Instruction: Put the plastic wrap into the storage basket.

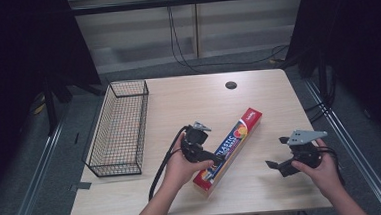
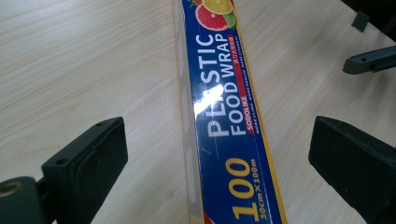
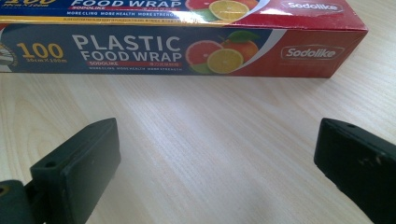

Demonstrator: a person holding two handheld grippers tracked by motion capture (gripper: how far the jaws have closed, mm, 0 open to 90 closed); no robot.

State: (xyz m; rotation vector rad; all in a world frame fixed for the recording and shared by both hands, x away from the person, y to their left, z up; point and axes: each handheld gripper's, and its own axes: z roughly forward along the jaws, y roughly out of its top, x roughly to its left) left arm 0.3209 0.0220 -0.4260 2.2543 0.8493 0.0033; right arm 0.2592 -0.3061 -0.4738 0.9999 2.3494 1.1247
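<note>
A long blue and red box of plastic food wrap (image 1: 229, 149) lies flat and diagonal on the wooden table (image 1: 188, 97). My left gripper (image 1: 213, 160) hangs over its near end, open, one jaw on each side of the box (image 2: 229, 116) without touching it. My right gripper (image 1: 277, 154) stands open to the right of the box, apart from it, and looks at its long side (image 3: 177, 49) across bare table.
A black wire basket (image 1: 119, 128) stands along the table's left side. A round cable hole (image 1: 230, 85) sits near the far edge. The other gripper's jaws (image 2: 371, 59) show at the upper right of the left gripper view.
</note>
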